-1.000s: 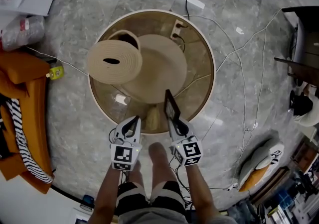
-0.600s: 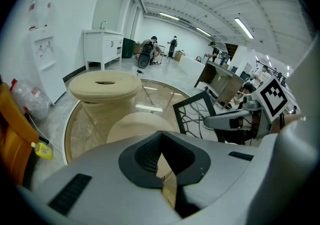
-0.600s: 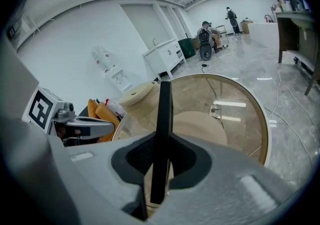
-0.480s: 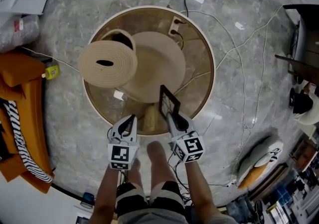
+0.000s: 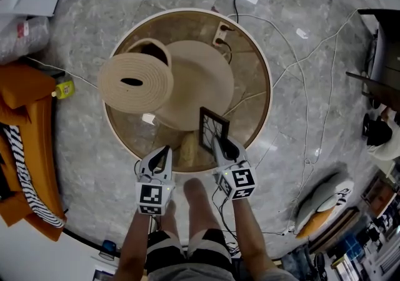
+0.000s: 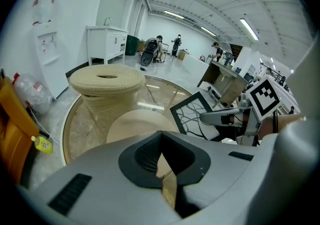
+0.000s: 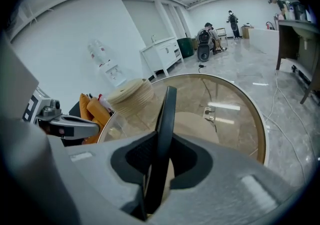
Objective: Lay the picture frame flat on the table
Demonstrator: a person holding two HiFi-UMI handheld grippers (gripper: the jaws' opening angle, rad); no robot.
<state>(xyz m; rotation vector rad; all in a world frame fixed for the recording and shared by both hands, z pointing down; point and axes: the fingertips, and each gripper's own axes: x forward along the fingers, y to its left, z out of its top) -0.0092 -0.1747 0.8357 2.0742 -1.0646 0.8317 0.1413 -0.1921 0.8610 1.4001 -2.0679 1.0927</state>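
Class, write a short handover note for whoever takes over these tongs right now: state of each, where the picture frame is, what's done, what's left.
Left tongs: shut, empty, at the table's near edge.
Right tongs: shut on the picture frame's edge.
Picture frame: held tilted over the near part of the round table, not flat.
Done: frame gripped.
Left: lower it flat, then release.

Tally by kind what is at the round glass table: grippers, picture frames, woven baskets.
grippers: 2 (left gripper, right gripper)
picture frame: 1
woven basket: 1
total: 4
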